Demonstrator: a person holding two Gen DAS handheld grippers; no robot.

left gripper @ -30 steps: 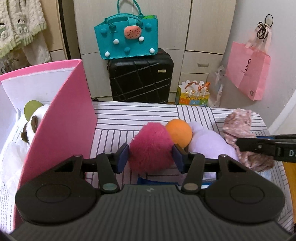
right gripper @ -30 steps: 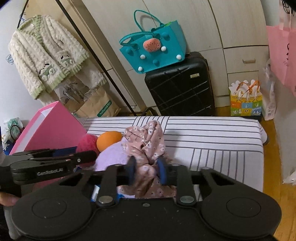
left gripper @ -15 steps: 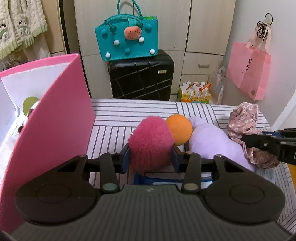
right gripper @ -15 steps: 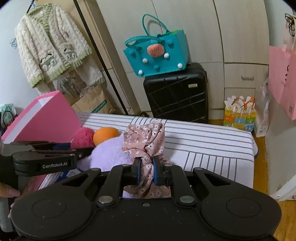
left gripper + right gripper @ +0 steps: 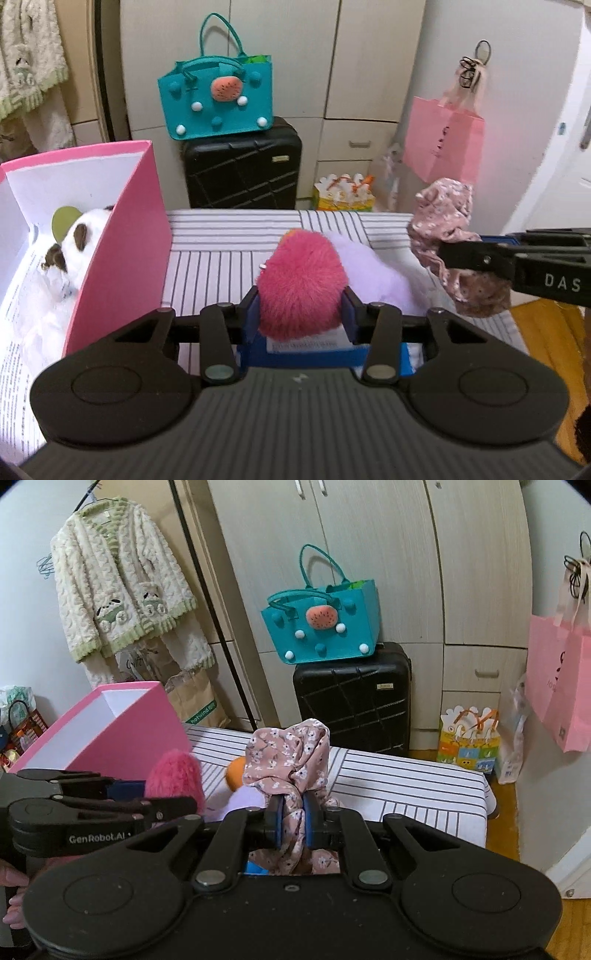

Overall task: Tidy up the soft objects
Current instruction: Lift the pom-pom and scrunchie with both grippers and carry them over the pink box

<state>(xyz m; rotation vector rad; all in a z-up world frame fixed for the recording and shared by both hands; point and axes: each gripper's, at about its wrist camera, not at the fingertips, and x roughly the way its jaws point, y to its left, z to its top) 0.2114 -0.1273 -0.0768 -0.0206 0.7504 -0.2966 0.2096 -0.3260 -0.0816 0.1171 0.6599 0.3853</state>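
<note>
My left gripper (image 5: 301, 312) is shut on a fluffy magenta pom-pom (image 5: 301, 284) and holds it above the striped bed (image 5: 221, 254). My right gripper (image 5: 293, 823) is shut on a pink floral cloth (image 5: 291, 757) and holds it raised; the cloth also shows at the right of the left wrist view (image 5: 447, 236). A lilac plush (image 5: 373, 269) lies on the bed behind the pom-pom. An orange ball (image 5: 236, 771) lies beside it. An open pink box (image 5: 125, 251) at the left holds a white plush with brown ears (image 5: 74, 243).
A black suitcase (image 5: 242, 170) with a teal felt bag (image 5: 218, 99) on top stands beyond the bed. A pink paper bag (image 5: 443, 147) hangs at the right. A cream cardigan (image 5: 118, 579) hangs at the back left. A blue item (image 5: 325, 352) lies under the left gripper.
Both grippers have closed on their objects and risen: the left lifted the pom-pom off the bed, the right lifted the floral cloth. The box interior shows again at the left.
</note>
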